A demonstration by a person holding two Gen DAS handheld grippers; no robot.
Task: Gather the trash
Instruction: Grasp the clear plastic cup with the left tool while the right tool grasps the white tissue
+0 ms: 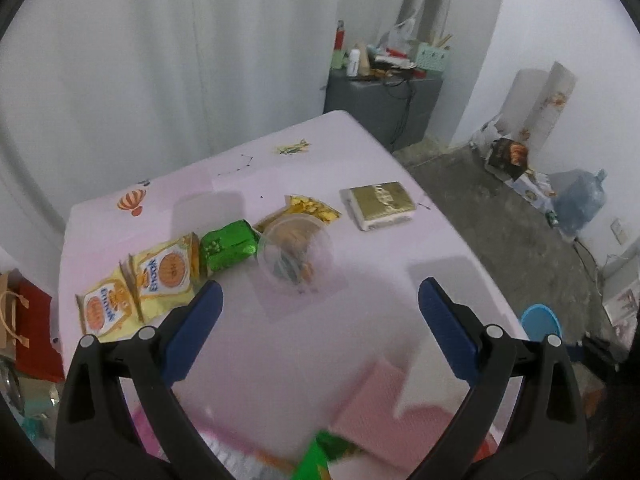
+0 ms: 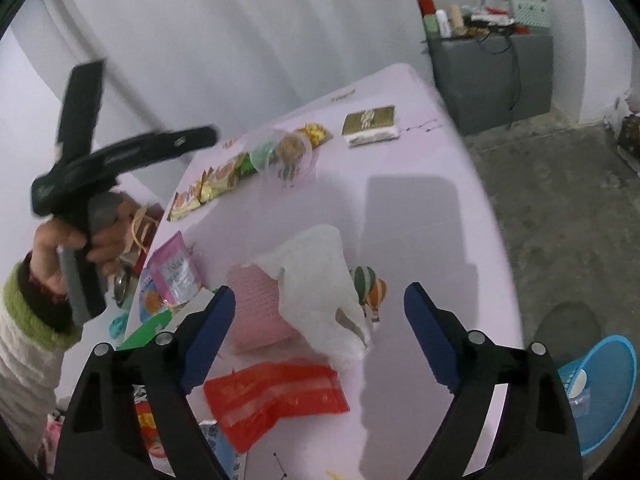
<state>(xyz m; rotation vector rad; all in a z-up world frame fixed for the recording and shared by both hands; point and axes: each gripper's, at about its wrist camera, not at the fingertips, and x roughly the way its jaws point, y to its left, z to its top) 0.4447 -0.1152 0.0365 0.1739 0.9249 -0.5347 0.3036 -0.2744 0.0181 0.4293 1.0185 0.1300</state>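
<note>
1. Right tool (image 2: 318, 316) is spread wide with nothing in it, hanging over the white tissue (image 2: 320, 280) and red wrapper (image 2: 276, 396), probably lining up a grab.
2. Left tool (image 1: 320, 320) is spread and empty too, aimed at the plastic cup (image 1: 294, 250).
3. Trash sits scattered over the pink bench (image 2: 420, 240); the blue basket (image 2: 600, 392) waits on the floor.

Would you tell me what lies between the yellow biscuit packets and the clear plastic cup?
A green foil packet, seen in the left wrist view, between the yellow biscuit packets and the clear plastic cup.

Wrapper-strewn pink table (image 1: 304, 360), clear cup (image 1: 295, 254)
</note>
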